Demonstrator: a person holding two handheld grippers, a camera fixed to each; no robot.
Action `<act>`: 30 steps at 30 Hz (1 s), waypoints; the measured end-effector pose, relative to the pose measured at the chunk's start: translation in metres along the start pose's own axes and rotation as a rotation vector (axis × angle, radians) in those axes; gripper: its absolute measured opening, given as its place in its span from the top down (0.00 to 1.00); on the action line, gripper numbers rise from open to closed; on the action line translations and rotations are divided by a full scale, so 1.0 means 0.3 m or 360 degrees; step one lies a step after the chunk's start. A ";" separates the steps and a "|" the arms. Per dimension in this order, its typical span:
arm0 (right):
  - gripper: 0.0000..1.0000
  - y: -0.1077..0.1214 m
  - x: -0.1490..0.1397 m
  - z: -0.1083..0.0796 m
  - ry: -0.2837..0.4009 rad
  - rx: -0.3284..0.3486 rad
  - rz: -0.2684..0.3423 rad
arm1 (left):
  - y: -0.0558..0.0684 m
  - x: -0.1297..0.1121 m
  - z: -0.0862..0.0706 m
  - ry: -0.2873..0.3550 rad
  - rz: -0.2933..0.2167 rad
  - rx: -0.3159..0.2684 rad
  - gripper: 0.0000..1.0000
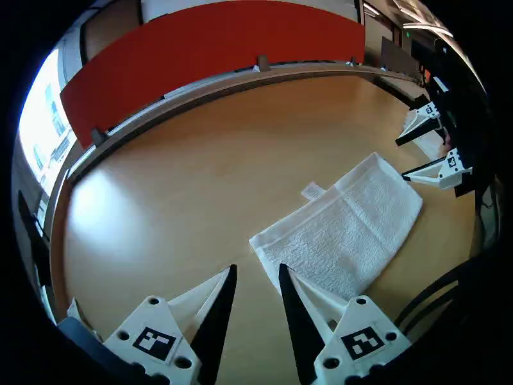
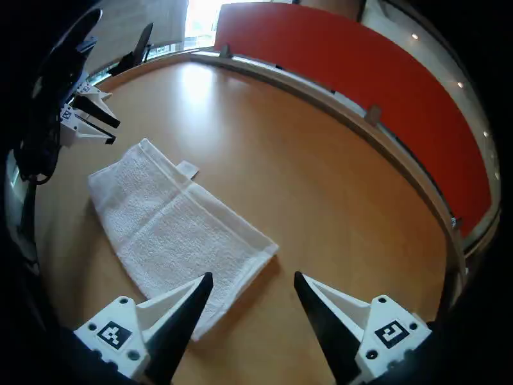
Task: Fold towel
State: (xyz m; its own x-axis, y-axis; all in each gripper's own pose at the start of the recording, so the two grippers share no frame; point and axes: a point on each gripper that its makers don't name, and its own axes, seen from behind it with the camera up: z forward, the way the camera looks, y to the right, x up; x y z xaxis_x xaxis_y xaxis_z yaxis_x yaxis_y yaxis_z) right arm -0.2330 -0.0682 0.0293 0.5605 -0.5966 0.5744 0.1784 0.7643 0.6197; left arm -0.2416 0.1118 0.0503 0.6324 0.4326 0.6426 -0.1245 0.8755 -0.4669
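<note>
1. White towel folded, lying flat on the wooden table.
2. Left gripper spread, empty, by one end of the towel.
3. Right gripper spread wider, empty, by the opposite end.

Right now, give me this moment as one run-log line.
towel: flat on table, looks folded | left gripper: open, empty | right gripper: open, empty

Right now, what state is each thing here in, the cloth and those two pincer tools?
towel, folded into a rectangle, lying flat on the table, held by nothing.
tag, sticking out from the towel's long edge.
left gripper, open, empty, at one short end of the towel.
right gripper, open wider, empty, at the opposite short end.
</note>
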 end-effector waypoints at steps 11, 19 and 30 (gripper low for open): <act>0.00 -0.022 -0.019 -0.033 0.0015 0.0014 0.0034 | 0.010 -0.007 -0.030 0.0008 -0.0037 -0.0010 0.52; 0.00 -0.051 -0.060 -0.070 0.0014 0.0022 0.0048 | 0.033 -0.039 -0.065 0.0002 -0.0079 -0.0026 0.34; 0.00 -0.097 -0.116 -0.111 0.0017 0.0041 0.0066 | 0.075 -0.108 -0.120 -0.0010 -0.0151 -0.0045 0.05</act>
State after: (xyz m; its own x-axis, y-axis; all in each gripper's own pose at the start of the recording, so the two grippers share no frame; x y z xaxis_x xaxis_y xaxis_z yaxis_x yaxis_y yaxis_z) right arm -0.2309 -0.0615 -0.0265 0.5758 -0.5616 0.5942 0.1338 0.7817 0.6092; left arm -0.2375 0.1098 -0.0030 0.6355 0.3494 0.6885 -0.0426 0.9063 -0.4206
